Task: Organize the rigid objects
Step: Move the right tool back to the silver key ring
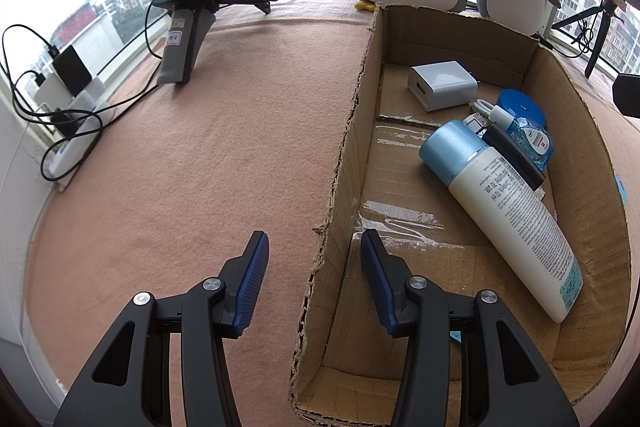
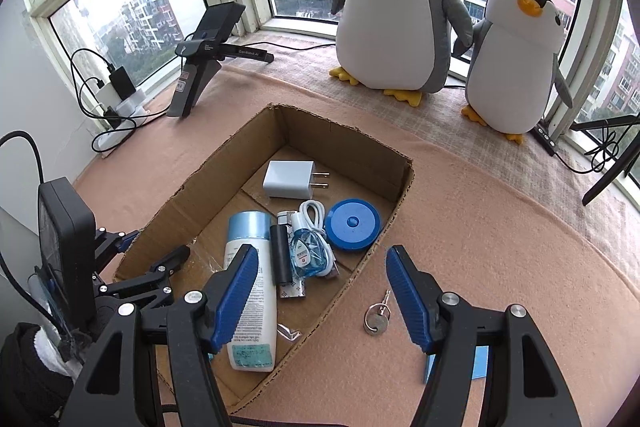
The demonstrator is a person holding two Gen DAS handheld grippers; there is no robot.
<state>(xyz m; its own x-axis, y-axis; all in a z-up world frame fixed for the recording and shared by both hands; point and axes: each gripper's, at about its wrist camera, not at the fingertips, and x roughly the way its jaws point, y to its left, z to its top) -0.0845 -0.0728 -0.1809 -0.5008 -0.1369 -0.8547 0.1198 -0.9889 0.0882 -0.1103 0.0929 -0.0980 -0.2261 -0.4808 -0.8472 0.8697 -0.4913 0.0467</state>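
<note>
Key lies on the cloth outside the box, just beside its right wall, between the spread, empty right gripper fingers. Long axis points away. Left gripper, also spread and empty, straddles the box's left wall, farther off.

Rough cardboard box, glossy metal key
</note>
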